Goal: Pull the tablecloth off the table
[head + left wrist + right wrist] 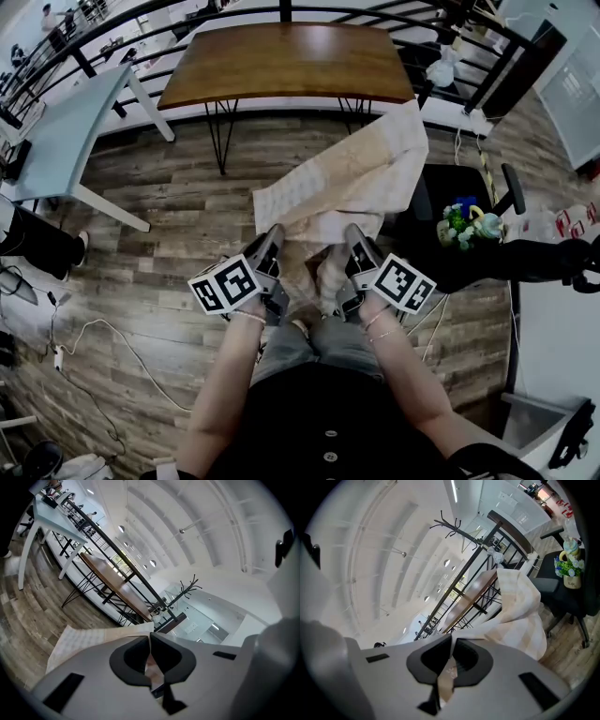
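The left hand-held gripper (150,654) is pressed together on a fold of the tablecloth (349,178). A strip of the pale fabric shows between its dark pads. The right hand-held gripper (451,662) pinches the same cloth in the same way, with a crumpled tongue of it squeezed between the jaws.

Both are held close in front of the person's waist, side by side and a little apart. That probably keeps the near edge of the cloth spread between two holds, so it draws evenly instead of bunching on one side.

The cloth runs from the two holds up and away to the near right corner of the table (281,61). It sags over the wooden floor (169,216) in between. Nearly all of the brown tabletop is bare, so the pull looks close to finished, with only the far end of the cloth left to come away.

It is hard to tell whether that far end lies on top of the corner or only leans against its edge. In the head view it overlaps the corner. In the right gripper view the fabric rises to the table edge, but the contact itself cannot be made out.

The cloth hanging below the two holds is partly hidden behind the grippers. A black chair (441,192) carrying a small flower pot (461,225) stands just right of the cloth. The pictures do not settle whether the fabric touches it.
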The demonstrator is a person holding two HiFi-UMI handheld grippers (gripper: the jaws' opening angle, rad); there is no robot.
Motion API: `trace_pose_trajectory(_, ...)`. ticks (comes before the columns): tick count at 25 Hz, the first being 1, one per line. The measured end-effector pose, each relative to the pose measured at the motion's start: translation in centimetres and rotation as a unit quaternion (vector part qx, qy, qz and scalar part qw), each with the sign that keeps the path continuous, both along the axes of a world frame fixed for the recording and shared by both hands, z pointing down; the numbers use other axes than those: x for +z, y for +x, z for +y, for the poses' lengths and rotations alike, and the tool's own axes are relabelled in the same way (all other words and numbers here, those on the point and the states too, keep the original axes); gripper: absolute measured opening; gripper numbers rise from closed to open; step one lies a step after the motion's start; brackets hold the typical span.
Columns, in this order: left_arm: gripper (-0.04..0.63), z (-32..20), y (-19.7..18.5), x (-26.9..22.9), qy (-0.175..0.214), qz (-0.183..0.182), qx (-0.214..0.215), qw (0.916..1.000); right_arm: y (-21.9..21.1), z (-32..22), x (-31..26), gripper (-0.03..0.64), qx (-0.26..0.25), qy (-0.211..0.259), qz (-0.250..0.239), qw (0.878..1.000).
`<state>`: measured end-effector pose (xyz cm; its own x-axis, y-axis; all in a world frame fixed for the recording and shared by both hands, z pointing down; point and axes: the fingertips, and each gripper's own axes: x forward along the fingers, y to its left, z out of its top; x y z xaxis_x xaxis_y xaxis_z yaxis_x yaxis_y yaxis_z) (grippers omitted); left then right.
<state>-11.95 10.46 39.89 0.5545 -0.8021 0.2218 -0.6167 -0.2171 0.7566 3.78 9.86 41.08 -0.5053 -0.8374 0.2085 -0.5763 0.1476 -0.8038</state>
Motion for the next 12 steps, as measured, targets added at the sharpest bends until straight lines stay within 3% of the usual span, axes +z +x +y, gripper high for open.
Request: trace_pose_trajectory(12,0.017,0.2,0.9,1.5,-0.021,-0.017,0.02,0.9994,1.0,-0.4,1.1,0.028,0.018,-0.023,-0.01,1.0)
